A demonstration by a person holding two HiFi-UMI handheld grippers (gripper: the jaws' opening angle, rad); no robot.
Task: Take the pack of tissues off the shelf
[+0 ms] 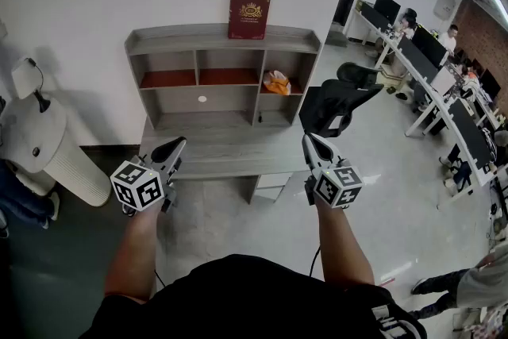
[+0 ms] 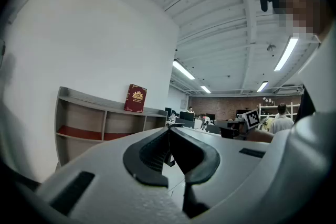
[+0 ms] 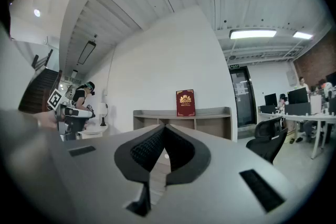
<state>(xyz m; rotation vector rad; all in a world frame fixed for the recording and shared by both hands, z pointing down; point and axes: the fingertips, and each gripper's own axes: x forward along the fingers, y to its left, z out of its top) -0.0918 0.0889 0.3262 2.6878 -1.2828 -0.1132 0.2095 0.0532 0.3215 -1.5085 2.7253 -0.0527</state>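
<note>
two closed, empty grippers held level in front of a shelf that holds a pack of tissues.

seen from the head camera, a grey shelf [image 1: 214, 39] stands on a grey table [image 1: 230, 159] against a white wall. the orange pack of tissues [image 1: 277, 82] lies in the right-hand compartment of the shelf's upper row, and a dark red book [image 1: 249, 14] stands upright on the shelf's top board. the left hand-held gripper [image 1: 178, 140] and the right hand-held gripper [image 1: 308, 137] hover at the table's near edge, well apart from each other and short of the shelf. each has its jaws pressed together with nothing between them. a black office chair [image 1: 337, 107] stands just right of the table.
</note>
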